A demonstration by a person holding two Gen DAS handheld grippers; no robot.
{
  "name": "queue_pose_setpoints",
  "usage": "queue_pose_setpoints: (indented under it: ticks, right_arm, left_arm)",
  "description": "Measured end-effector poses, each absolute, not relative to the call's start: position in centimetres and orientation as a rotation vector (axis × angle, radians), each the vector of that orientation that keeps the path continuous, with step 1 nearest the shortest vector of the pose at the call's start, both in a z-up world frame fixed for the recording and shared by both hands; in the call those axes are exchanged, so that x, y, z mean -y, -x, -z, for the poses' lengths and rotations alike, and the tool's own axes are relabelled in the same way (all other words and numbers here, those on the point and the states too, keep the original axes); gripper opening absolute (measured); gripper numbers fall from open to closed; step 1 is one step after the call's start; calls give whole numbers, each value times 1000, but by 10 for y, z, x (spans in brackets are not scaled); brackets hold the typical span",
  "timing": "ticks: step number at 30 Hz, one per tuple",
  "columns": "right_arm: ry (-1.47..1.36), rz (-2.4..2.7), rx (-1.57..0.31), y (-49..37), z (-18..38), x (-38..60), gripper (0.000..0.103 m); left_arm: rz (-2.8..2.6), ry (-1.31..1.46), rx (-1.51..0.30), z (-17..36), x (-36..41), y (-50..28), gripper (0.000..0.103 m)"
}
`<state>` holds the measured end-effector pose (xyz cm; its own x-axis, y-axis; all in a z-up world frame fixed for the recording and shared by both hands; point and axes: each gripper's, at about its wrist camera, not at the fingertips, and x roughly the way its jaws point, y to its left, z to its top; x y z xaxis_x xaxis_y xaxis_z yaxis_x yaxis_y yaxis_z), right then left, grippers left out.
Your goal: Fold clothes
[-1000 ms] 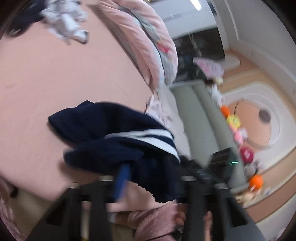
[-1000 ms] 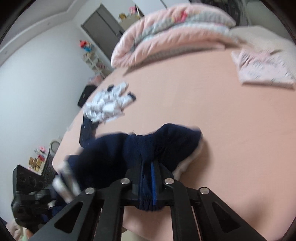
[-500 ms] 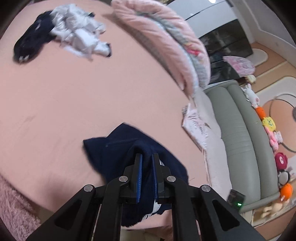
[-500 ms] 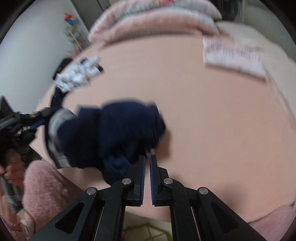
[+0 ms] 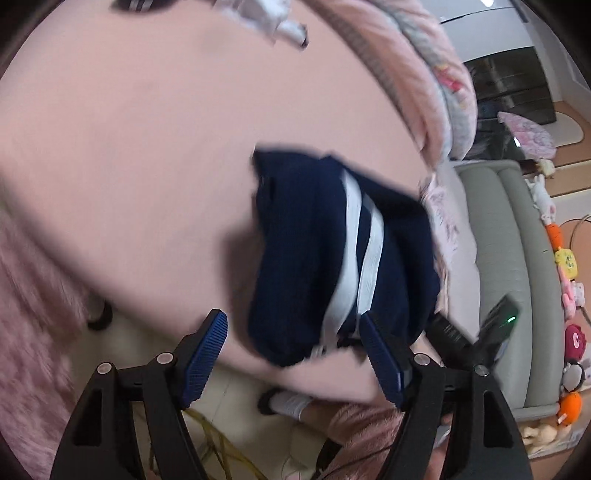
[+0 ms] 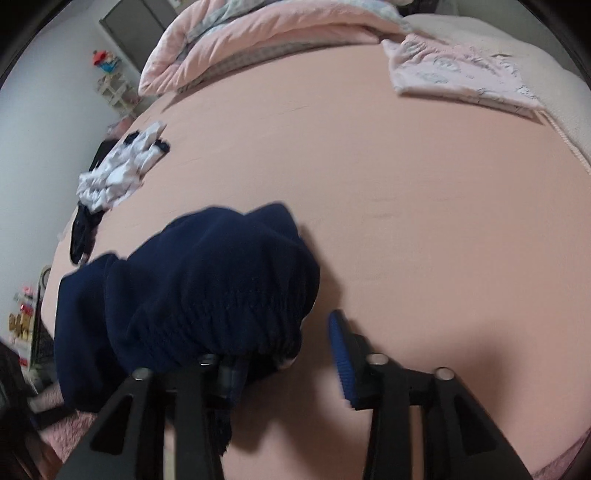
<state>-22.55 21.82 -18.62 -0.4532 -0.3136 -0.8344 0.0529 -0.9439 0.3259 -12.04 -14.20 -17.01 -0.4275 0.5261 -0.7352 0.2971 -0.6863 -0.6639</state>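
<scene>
Garment: navy garment (image 5: 314,258) with two white stripes is lying bunched at the near edge of the pink bed (image 5: 147,147).
Left gripper (image 5: 291,354): jaws are spreading, pads off the cloth.
Right gripper (image 6: 284,373): jaws are parting; left finger is lying under the navy folds, right pad (image 6: 341,354) bare.
Surroundings: white crumpled clothes (image 6: 118,170) are sitting well apart; folded pink garment (image 6: 458,74) is lying far right.

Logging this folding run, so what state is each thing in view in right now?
navy garment: crumpled, not folded.
left gripper: jaws opening, the garment's near end between them, unpinched.
right gripper: jaws opening, the garment draped over one finger.
white garment: crumpled heap.
pink printed garment: folded flat.
quilt: bunched up.
</scene>
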Motion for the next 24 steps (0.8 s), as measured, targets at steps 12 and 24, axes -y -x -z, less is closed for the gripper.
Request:
queue_pose_setpoints:
  ticks: [12,24]
  right_arm:
    - [-1063,2775,184,199,74,-240,4]
    - [-754,2882,219,170,-57,-275,5]
  left_arm:
    - [-2236,1193,987,68,139,148,7]
    - [-2320,971,874,-25,135,190,7]
